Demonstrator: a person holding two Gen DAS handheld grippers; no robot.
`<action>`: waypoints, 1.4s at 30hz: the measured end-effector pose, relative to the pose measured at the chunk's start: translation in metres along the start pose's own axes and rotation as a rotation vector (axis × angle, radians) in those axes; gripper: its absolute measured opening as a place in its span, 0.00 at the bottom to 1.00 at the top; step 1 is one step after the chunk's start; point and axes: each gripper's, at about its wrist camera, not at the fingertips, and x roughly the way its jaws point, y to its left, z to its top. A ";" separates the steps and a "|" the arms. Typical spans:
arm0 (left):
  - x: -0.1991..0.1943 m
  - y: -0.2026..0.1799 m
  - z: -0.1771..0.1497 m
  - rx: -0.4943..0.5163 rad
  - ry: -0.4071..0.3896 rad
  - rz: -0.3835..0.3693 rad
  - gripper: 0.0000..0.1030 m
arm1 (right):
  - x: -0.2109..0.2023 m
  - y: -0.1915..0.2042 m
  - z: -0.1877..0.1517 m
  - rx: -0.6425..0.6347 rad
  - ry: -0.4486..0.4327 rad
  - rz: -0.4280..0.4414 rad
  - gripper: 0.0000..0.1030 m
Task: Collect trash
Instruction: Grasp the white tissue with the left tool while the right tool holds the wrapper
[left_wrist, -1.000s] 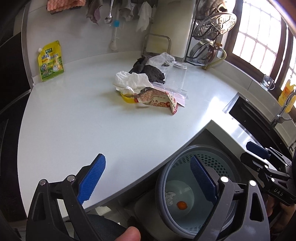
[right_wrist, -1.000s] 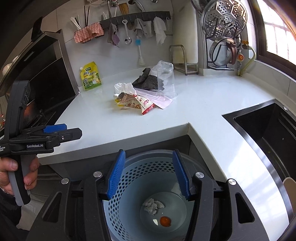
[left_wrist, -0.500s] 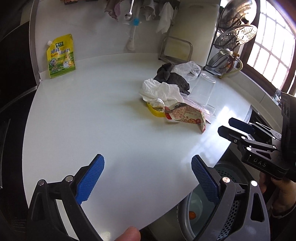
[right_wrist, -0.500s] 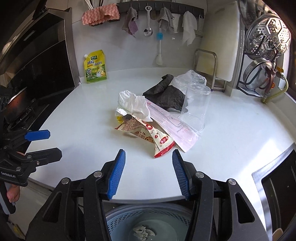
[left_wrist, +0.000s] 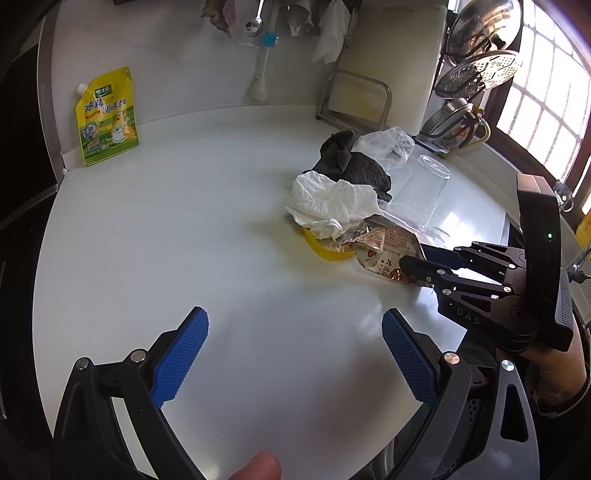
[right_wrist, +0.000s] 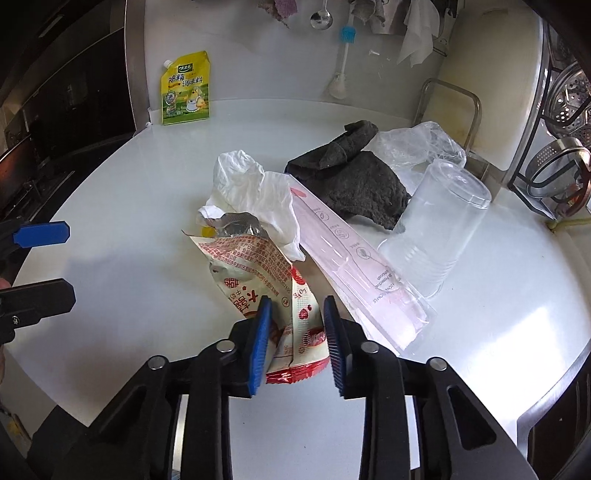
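Observation:
A crumpled red-and-white snack wrapper (right_wrist: 255, 266) lies at the near edge of a trash pile on the white counter (left_wrist: 184, 240). My right gripper (right_wrist: 296, 306) is closing on the wrapper's near end, and both blue pads touch it. In the left wrist view the same gripper (left_wrist: 410, 260) reaches in from the right onto the wrapper (left_wrist: 384, 243). My left gripper (left_wrist: 295, 321) hovers open over bare counter, short of the pile, with nothing between its fingers. Behind the wrapper sit white crumpled paper (right_wrist: 255, 188), a yellow lid (left_wrist: 321, 247) and a long pink packet (right_wrist: 351, 258).
A dark grey cloth (right_wrist: 354, 184), a clear plastic bag (right_wrist: 417, 144) and an upturned clear cup (right_wrist: 439, 225) lie further back. A yellow seasoning pouch (right_wrist: 186, 88) leans on the back wall. Utensils hang above, a rack of steel strainers (right_wrist: 565, 110) stands on the right.
Both grippers moved from above the bin toward the pile on the counter. The right gripper's jaws narrowed from wide apart to gripping the snack wrapper. The left gripper stayed open.

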 end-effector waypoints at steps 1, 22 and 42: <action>0.003 0.001 0.003 0.003 0.002 0.000 0.90 | 0.000 -0.001 -0.001 0.012 -0.004 0.007 0.20; 0.069 -0.035 0.066 0.140 0.015 -0.032 0.90 | -0.089 -0.048 -0.053 0.270 -0.184 0.031 0.11; 0.077 -0.025 0.089 0.162 -0.022 -0.028 0.09 | -0.087 -0.034 -0.073 0.289 -0.176 0.072 0.11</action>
